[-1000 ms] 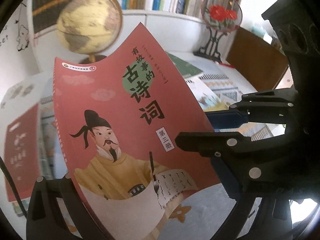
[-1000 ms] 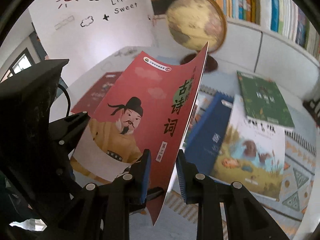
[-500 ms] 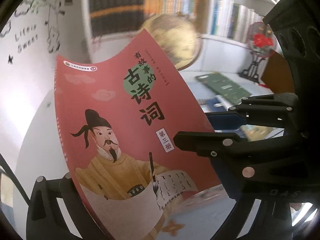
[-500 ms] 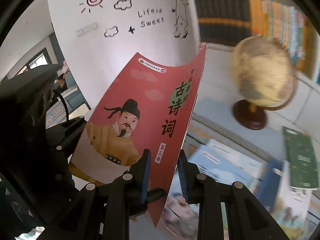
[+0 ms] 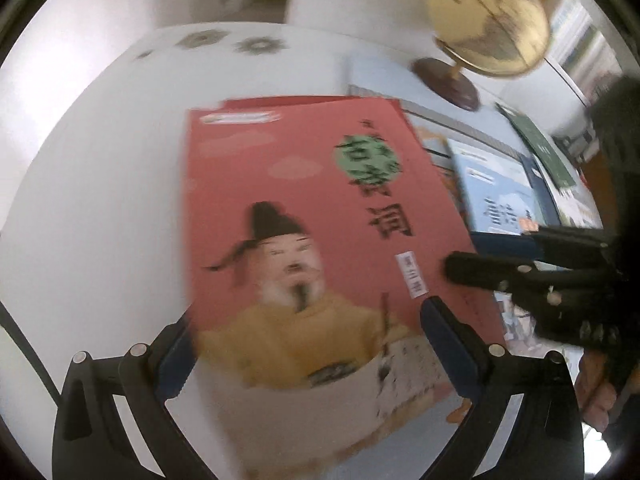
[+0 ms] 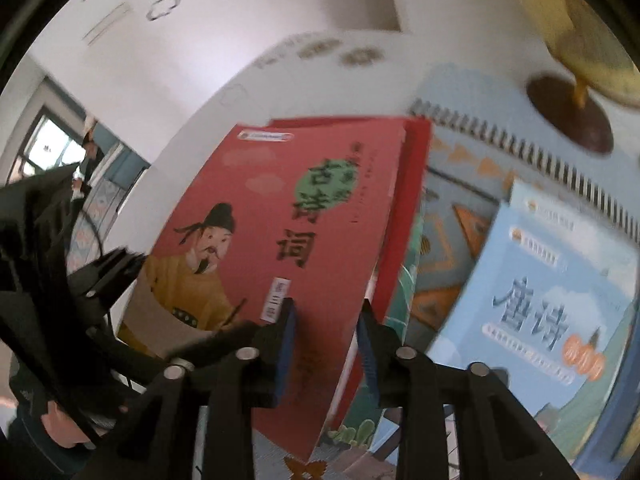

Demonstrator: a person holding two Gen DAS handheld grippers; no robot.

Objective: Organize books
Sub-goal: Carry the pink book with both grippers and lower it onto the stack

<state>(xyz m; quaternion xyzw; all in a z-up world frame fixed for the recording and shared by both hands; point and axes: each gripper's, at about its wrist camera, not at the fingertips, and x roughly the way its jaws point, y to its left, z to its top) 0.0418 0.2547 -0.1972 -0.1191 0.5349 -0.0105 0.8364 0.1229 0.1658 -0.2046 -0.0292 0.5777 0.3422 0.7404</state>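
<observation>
Red poetry book (image 6: 304,248) tilted above 2nd red book (image 6: 412,184) on tabletop (image 5: 100,200). Right tool (image 6: 326,340) jaws opening, book edge between pads. Left tool (image 5: 304,344) straddles lower edge, grip can't tell. Risk: early release, book slides off skewed, or flops toward blue book (image 6: 532,304).

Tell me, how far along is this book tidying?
Early, it seems. Done: a red book lies flat. In hand: the poet-cover book sits over it between the right fingers, which are opening. Left: the blue book and green book lie loose by the globe.
</observation>
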